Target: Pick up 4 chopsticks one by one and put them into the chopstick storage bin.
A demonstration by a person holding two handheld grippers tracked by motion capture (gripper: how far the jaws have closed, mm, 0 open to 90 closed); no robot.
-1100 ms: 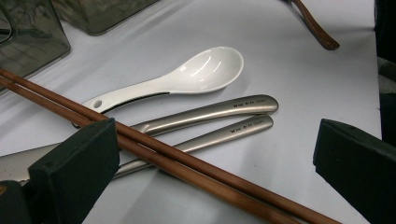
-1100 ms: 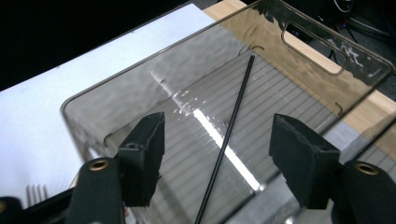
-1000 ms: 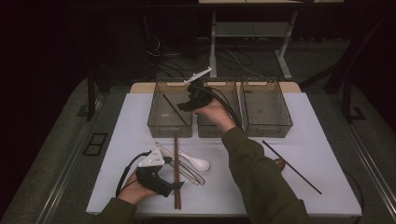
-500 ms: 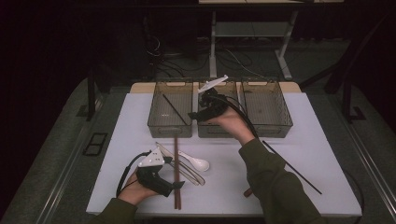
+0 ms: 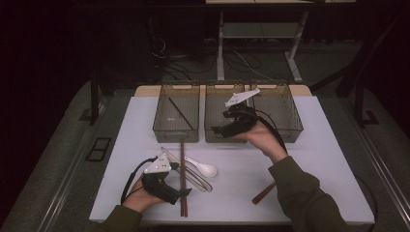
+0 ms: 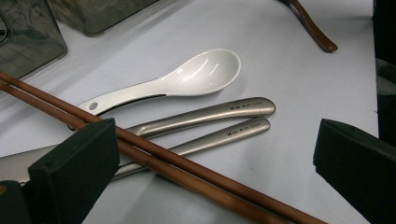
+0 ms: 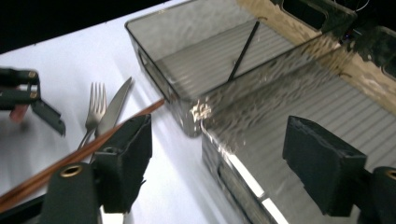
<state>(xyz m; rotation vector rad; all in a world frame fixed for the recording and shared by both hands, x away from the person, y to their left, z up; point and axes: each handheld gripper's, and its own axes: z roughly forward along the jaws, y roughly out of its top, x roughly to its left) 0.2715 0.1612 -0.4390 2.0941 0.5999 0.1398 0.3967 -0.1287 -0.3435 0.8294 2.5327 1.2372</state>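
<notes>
Right gripper (image 5: 217, 130) shifted rightward above middle bin (image 5: 220, 126), jaws just widening, empty, left gripper (image 5: 186, 192) agape over chopsticks (image 5: 182, 166)

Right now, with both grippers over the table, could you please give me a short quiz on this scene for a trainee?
1. Which thing lies inside the left bin?
A. a white spoon
B. a dark chopstick
C. a fork
2. True or false: the white spoon lies on the table, outside all bins.
3. What is held between the fingers of the right gripper?

Key:
1. B
2. True
3. Nothing; the fingers stand open and empty above the front of the middle bin.
</notes>
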